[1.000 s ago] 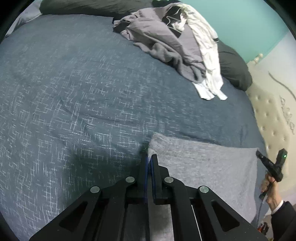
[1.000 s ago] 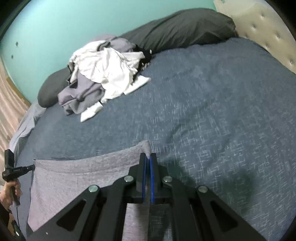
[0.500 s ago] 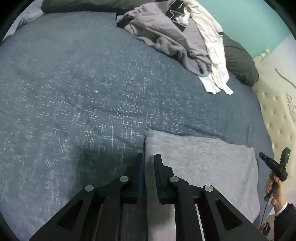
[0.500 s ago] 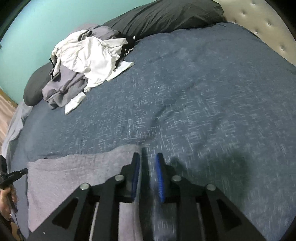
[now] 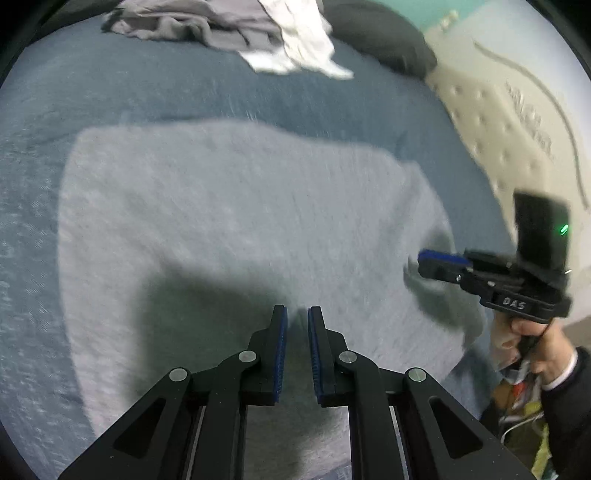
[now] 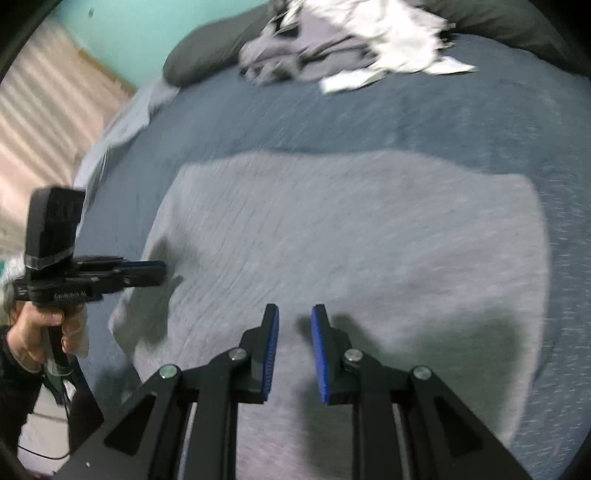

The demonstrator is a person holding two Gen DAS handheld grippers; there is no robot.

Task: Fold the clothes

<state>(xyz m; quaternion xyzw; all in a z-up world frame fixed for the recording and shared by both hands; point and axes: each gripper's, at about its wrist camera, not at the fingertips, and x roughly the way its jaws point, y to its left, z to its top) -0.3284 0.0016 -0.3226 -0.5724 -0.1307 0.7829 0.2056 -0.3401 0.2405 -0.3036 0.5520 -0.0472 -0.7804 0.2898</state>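
Observation:
A grey garment (image 5: 240, 206) lies flat and folded on the blue bedspread (image 5: 147, 92); the right wrist view shows it too (image 6: 351, 229). My left gripper (image 5: 294, 314) hovers over its near part, open by a narrow gap with nothing between the blue pads. My right gripper (image 6: 293, 312) hovers over the same cloth, also open and empty. Each gripper shows side-on in the other's view: the right gripper (image 5: 430, 260) at the garment's right edge, the left gripper (image 6: 159, 271) at its left edge. Both views are motion-blurred.
A pile of grey and white clothes (image 5: 236, 26) (image 6: 351, 40) lies at the far side by dark pillows (image 5: 376, 33) (image 6: 207, 51). A tufted cream headboard (image 5: 517, 129) rises on the right. A person's hands (image 5: 532, 332) (image 6: 40, 321) hold the gripper handles at the bed's edge.
Both grippers were shut on the grey garment's far corners, then let go and opened. Both have swung back over the cloth, and each now looks nearer to the other.

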